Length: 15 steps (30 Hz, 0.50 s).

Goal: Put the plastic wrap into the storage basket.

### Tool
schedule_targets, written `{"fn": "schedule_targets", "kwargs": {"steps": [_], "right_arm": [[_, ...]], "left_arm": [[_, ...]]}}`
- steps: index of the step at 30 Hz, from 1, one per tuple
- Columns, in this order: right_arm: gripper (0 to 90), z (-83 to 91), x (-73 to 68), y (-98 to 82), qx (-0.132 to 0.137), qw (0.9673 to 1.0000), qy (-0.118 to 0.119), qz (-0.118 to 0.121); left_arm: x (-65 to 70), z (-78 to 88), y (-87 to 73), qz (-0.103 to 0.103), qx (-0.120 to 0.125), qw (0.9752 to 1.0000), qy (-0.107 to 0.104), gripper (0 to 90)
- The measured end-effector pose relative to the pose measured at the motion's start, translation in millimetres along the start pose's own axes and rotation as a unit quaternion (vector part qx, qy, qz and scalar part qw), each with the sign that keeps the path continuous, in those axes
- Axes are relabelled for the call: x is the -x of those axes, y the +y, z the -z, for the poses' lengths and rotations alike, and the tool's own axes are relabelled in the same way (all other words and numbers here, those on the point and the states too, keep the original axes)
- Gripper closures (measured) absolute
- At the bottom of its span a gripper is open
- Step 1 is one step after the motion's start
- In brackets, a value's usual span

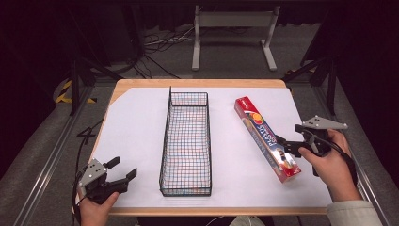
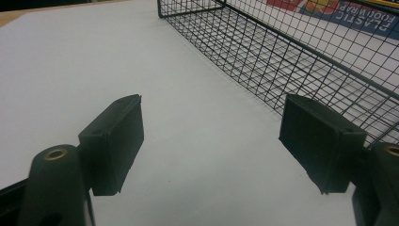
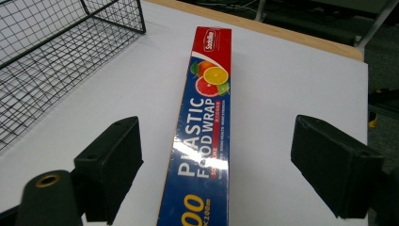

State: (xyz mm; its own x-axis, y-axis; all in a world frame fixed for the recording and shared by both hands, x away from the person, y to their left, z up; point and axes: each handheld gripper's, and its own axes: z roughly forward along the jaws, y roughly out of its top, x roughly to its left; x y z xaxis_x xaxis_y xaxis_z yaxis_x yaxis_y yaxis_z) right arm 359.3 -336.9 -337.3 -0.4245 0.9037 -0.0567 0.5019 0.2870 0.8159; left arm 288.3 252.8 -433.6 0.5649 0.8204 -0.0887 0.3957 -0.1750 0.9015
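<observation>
A long red and blue plastic food wrap box (image 1: pixel 266 137) (image 3: pixel 203 127) lies flat on the white table cover, slanted, right of the black wire basket (image 1: pixel 186 141) (image 3: pixel 56 56). My right gripper (image 1: pixel 287 147) (image 3: pixel 216 174) is open, its jaws standing on either side of the box's near end without touching it. At the table's front left corner my left gripper (image 1: pixel 123 168) (image 2: pixel 211 146) is open with nothing between its jaws, pointing at the basket's long side (image 2: pixel 291 61). Through that mesh a strip of the box (image 2: pixel 348 12) shows.
The basket holds nothing and stands lengthwise in the middle of the table (image 1: pixel 141 127). Bare wood shows along the table's far edge (image 1: pixel 202 83). Beyond it stand a grey metal stand (image 1: pixel 233 33), cables and tripod legs on the floor.
</observation>
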Motion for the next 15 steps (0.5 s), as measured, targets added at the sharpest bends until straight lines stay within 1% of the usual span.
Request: {"fn": "schedule_targets", "kwargs": {"steps": [2, 5, 7, 8, 10, 13, 15], "right_arm": [[17.3, -3.7, 0.9, 6.0, -0.009, 1.0000, -0.002, 0.003], [17.0, -13.2, 2.0, 16.6, -0.035, 0.9993, -0.010, 0.006], [16.9, -15.8, 1.9, 19.2, -0.040, 0.9991, -0.010, 0.005], [16.3, -21.8, 0.4, 24.7, -0.051, 0.9986, -0.012, 0.009], [16.3, -23.7, -0.1, 26.5, -0.053, 0.9985, -0.011, 0.011], [16.1, -33.1, -2.9, 35.8, -0.059, 0.9981, -0.010, 0.016], [16.1, -35.5, -3.4, 37.7, -0.061, 0.9979, -0.009, 0.017]], "left_arm": [[-0.6, -0.3, 0.0, -0.002, -0.001, 1.0000, 0.000, 22.8], [-0.5, -1.6, -0.2, 0.001, -0.002, 1.0000, -0.003, 22.8], [-0.5, -2.0, -0.3, 0.001, -0.005, 1.0000, -0.003, 22.7], [-0.6, -2.7, -0.5, 0.001, -0.007, 1.0000, -0.004, 22.7], [-0.6, -2.8, -0.5, 0.001, -0.007, 1.0000, -0.004, 22.7], [-1.0, -2.7, -0.4, 0.000, -0.007, 1.0000, -0.004, 22.7], [-0.7, -2.6, -0.4, 0.000, -0.007, 1.0000, -0.004, 22.6]]}}
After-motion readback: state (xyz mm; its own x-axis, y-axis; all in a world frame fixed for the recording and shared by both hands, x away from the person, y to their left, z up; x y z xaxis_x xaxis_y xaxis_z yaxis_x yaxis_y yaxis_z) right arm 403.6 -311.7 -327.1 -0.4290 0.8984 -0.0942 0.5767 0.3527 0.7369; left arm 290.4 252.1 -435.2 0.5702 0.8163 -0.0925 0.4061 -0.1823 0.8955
